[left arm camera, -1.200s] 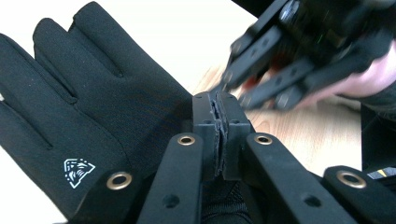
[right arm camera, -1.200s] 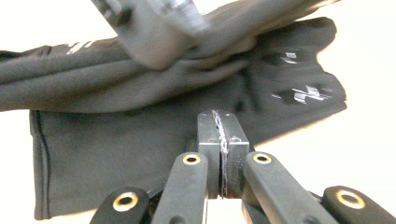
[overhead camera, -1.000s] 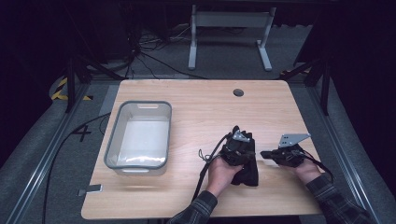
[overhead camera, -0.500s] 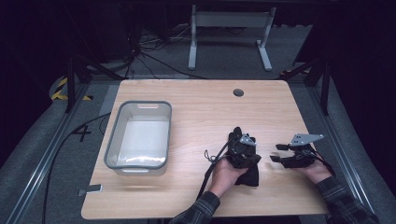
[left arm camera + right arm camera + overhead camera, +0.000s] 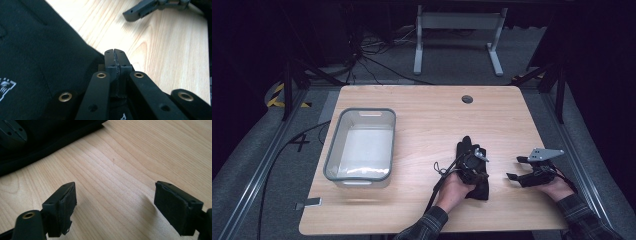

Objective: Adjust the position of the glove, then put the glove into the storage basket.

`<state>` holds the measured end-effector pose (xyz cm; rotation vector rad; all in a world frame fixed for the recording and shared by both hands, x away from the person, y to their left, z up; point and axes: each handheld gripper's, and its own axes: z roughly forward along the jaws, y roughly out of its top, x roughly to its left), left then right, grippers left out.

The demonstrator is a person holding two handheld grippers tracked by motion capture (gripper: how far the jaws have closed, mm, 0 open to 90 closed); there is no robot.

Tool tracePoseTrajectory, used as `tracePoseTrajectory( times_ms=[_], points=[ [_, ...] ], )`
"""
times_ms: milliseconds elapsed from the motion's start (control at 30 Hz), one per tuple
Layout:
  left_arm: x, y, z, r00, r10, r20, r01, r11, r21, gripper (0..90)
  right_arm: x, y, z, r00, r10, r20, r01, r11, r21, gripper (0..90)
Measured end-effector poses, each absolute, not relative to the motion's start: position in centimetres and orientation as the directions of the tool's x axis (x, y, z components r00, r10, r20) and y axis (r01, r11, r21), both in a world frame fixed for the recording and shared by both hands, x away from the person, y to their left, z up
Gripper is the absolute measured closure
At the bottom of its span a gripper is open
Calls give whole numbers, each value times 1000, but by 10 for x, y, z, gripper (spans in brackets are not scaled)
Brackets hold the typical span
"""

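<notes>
A black cloth with a small white print lies on the wooden table, near the front right. My left gripper rests on top of the cloth. Its jaws are shut, tips at the cloth's edge, and I see no fabric between them. My right gripper hovers low over bare wood just right of the cloth. It is open with nothing between its pads. The cloth's edge lies beyond them.
A clear plastic bin, empty, stands on the left half of the table. A round cable hole sits near the far edge. The front table edge runs close under both hands. A white metal stand is on the floor behind.
My left gripper has slid a little toward the near right over the cloth. The right gripper has shifted slightly right and its jaws now stand apart.
</notes>
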<state>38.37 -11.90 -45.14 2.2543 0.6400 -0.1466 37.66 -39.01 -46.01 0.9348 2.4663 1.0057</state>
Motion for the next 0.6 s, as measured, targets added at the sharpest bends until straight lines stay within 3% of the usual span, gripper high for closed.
tracePoseTrajectory(
  times_ms=[600],
  points=[
    [373,-79,-442,860,445,-251,500,-634,590,900,377,-389,-463,-737,676,-29,463,535,707,168]
  ],
)
